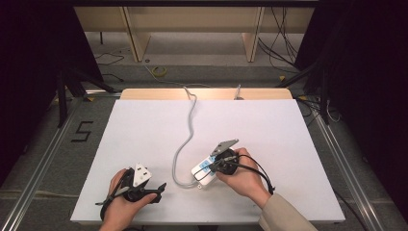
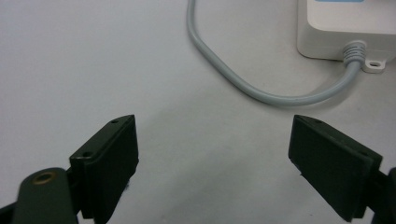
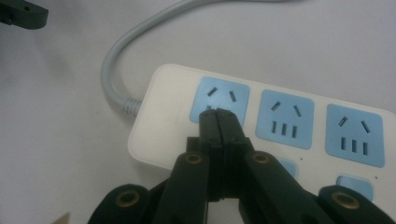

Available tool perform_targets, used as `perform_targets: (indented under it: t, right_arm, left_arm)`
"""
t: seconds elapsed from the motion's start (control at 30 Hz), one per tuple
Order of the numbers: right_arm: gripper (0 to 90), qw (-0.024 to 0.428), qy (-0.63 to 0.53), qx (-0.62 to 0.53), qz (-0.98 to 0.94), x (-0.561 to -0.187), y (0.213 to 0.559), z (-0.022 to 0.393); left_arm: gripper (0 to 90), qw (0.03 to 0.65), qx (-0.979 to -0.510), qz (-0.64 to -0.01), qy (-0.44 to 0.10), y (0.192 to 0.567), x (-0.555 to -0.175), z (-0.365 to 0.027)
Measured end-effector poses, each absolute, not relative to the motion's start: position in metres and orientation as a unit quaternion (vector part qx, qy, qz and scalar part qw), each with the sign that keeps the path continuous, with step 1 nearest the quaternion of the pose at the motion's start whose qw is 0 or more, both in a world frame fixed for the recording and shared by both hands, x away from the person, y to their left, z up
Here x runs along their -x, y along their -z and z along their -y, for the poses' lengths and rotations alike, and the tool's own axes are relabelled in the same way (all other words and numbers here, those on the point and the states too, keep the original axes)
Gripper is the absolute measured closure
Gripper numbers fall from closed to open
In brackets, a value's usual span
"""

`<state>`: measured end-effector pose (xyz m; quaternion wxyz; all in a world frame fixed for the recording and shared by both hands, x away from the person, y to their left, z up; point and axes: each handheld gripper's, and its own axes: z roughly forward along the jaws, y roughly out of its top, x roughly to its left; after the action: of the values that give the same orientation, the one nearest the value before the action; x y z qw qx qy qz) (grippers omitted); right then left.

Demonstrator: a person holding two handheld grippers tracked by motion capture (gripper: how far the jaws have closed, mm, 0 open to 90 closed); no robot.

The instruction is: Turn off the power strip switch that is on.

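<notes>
Surface: white table (image 1: 144, 125), dark curtains on both sides, floor and wooden frame behind.
Left gripper (image 1: 144, 185): near front edge, left of the strip; jaws wide, nothing between them. Left gripper view looks over bare table toward the strip's cable end.
Cable (image 1: 185, 130): grey, runs from the far edge, loops toward the person and enters the strip's near end; loop lies just beyond the left gripper (image 2: 212, 154).
Strip (image 1: 204, 171): white power strip, blue sockets, flat on the table at centre-front, under the right hand.
Right gripper (image 1: 226, 161): over the strip, jaws fully closed, holding nothing. In the right gripper view the closed tips (image 3: 219, 116) sit on the first blue socket (image 3: 219, 100) next to the cable end; touching or just above, cannot tell.
Switches: blue buttons (image 3: 355, 186) along the strip's near side, partly hidden by the gripper.
Progress: likely early to mid. Closed tips placed on the strip, as if to press or poke. No plug seen in any socket. Left gripper idle, not yet steadying the strip.
Left to do: finish the press, lift off.
</notes>
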<state>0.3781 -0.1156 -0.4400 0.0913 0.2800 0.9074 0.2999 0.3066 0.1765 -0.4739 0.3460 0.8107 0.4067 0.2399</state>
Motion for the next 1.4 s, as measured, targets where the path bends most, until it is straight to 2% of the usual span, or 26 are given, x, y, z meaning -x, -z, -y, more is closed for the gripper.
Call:
perform_targets:
  t: [1.4]
  right_arm:
    - [90.0,0.074,-0.282,-0.285,-0.913,-0.3802,0.4474,0.1094]
  left_arm:
    - [15.6,0.345,-0.812,-0.405,-0.24,0.474,-0.3065,-0.1756]
